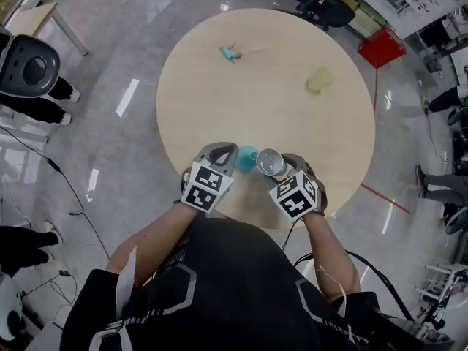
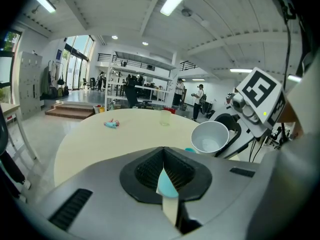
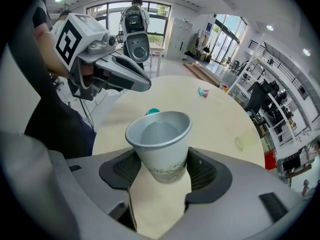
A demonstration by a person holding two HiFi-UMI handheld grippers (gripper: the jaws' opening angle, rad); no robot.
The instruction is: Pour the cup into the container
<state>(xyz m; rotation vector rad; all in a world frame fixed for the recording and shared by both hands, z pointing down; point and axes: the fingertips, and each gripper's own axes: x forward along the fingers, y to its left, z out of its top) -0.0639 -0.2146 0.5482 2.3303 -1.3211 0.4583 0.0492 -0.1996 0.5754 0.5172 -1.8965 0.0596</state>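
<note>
Table (image 1: 219, 108) round, beige | floor (image 1: 110, 145) glossy | left gripper (image 2: 167, 181): container (image 1: 247, 157) | right gripper (image 3: 160, 176): cup (image 3: 159, 139)

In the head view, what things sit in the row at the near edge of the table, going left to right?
left gripper → container → cup → right gripper

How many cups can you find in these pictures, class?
2. A white paper cup is clamped in the right gripper; a pale translucent cup stands far right on the table. The teal container in the left gripper is not counted. Others may be hidden.
</note>
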